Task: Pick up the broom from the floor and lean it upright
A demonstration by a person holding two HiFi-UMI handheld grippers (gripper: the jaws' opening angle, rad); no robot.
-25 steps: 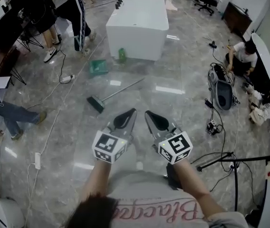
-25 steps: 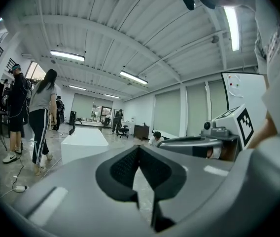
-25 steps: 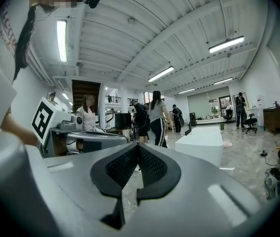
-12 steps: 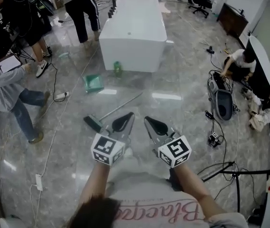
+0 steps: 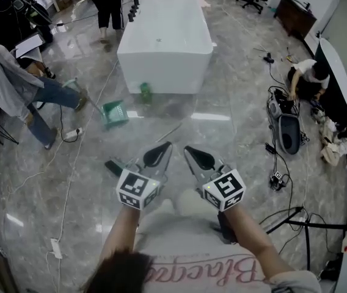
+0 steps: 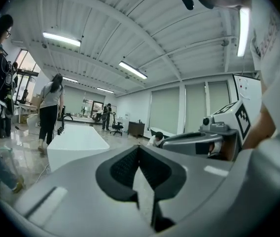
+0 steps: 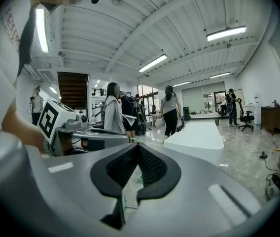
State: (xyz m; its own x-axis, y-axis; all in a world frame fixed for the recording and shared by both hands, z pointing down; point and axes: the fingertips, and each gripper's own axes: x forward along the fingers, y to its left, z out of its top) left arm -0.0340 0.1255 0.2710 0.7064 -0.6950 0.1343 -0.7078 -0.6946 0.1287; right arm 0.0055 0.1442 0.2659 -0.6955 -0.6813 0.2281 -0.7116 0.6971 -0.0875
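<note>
The broom (image 5: pixel 113 165) lies flat on the marble floor, its dark head just left of my left gripper and its thin grey handle (image 5: pixel 171 130) running up and right toward the white tub. Part of the handle is hidden behind my left gripper (image 5: pixel 168 145), which is shut and empty and held above the floor. Beside it my right gripper (image 5: pixel 188 149) is also shut with nothing in it. In the left gripper view the jaws (image 6: pixel 139 149) meet at the tips. The right gripper view shows its jaws (image 7: pixel 137 147) closed the same way. Both point nearly level toward the tub.
A large white tub (image 5: pixel 164 41) stands ahead, with a green bottle (image 5: pixel 145 90) and a green dustpan (image 5: pixel 115 113) at its near side. People stand at the left (image 5: pixel 14 84) and sit at the right (image 5: pixel 308 75). Cables (image 5: pixel 69 176) and a tripod (image 5: pixel 302 221) lie on the floor.
I have walked forward: the broom and tub have come nearer, and the broom head now sits right beside my left gripper. A person at the left has bent over.
</note>
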